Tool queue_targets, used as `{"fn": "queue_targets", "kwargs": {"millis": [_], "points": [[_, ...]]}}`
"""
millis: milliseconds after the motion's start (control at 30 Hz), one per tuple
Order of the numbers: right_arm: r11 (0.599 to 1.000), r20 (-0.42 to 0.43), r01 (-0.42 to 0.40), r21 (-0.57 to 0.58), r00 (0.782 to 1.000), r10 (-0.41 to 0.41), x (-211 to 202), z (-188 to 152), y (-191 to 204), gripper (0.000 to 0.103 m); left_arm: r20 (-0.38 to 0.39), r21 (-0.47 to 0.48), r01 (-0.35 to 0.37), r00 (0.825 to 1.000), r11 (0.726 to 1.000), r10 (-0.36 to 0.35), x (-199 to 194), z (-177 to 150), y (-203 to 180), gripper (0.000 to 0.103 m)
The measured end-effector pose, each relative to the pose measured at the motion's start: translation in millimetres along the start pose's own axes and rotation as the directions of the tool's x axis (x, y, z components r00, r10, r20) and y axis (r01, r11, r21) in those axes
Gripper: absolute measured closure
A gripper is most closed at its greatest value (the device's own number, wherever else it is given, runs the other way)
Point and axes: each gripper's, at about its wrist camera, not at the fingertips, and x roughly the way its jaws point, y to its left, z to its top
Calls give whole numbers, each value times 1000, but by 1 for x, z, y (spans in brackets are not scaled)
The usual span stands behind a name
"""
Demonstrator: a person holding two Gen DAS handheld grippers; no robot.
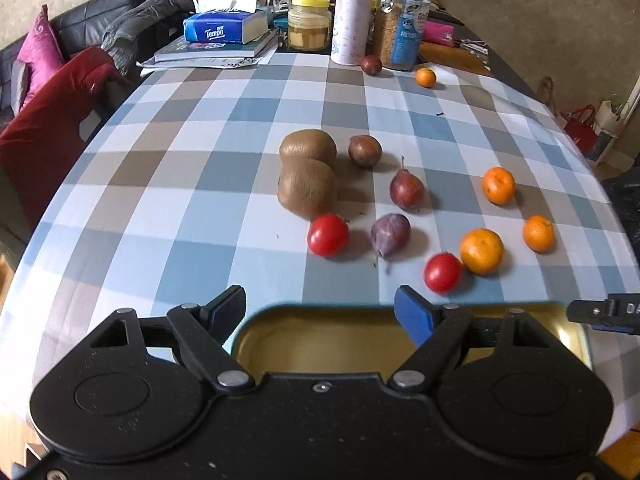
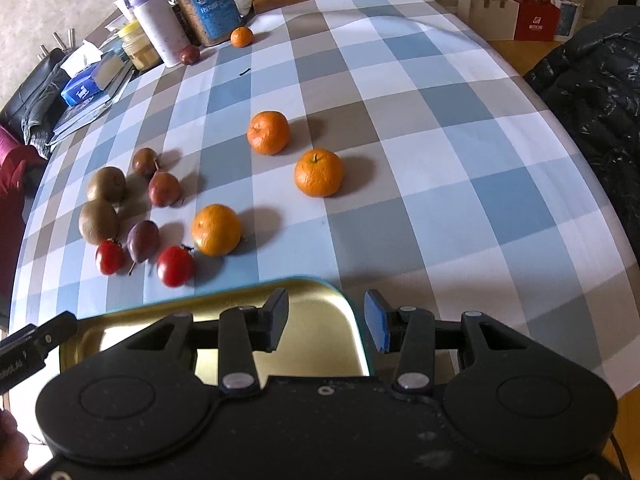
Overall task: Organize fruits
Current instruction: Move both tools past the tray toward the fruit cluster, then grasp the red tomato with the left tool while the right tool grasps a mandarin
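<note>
Fruit lies on the checked tablecloth: two kiwis (image 1: 307, 172), two red tomatoes (image 1: 328, 235), dark red-purple fruits (image 1: 390, 234) and several mandarins (image 1: 481, 251). A gold tin tray (image 1: 320, 340) sits at the near edge, empty as far as shown. My left gripper (image 1: 320, 310) is open and empty above the tray. My right gripper (image 2: 326, 320) is open and empty over the tray's right rim (image 2: 356, 320). The mandarins (image 2: 216, 230), tomatoes (image 2: 175, 266) and kiwis (image 2: 98, 221) also show in the right wrist view. The right gripper's tip (image 1: 608, 312) shows at the left view's right edge.
At the far end stand a purple bottle (image 1: 352, 16), jars (image 1: 404, 20), a tissue box (image 1: 224, 26) and books, with one mandarin (image 1: 425, 77) and a dark fruit (image 1: 372, 65) beside them. Red cushions (image 1: 52, 128) lie left. A dark jacket (image 2: 592, 112) lies right.
</note>
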Motion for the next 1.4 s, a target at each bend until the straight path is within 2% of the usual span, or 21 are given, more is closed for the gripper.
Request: {"fn": "queue_targets", "kwargs": {"millis": [67, 300, 400, 600, 700, 1000, 1400], "points": [[1000, -7, -5, 2, 1000, 5, 5, 6, 0, 58, -1, 12, -20, 1000, 1000, 20, 8, 6, -3, 21], [999, -54, -46, 15, 997, 47, 22, 24, -1, 58, -34, 43, -20, 999, 999, 21, 35, 25, -5, 23], [998, -51, -61, 9, 997, 61, 26, 33, 2, 58, -38, 68, -27, 999, 997, 29, 44, 31, -7, 27], [998, -66, -52, 32, 996, 54, 41, 50, 0, 61, -58, 106, -29, 998, 994, 35, 64, 38, -6, 27], [998, -79, -48, 43, 996, 52, 49, 58, -2, 61, -77, 120, -29, 996, 992, 38, 73, 39, -6, 31], [997, -64, -21, 77, 998, 26, 64, 80, -7, 61, -116, 120, -18, 993, 993, 32, 90, 44, -11, 32], [996, -73, -40, 85, 996, 46, 82, 90, -4, 61, -143, 96, -24, 989, 995, 38, 102, 45, -9, 32]]}}
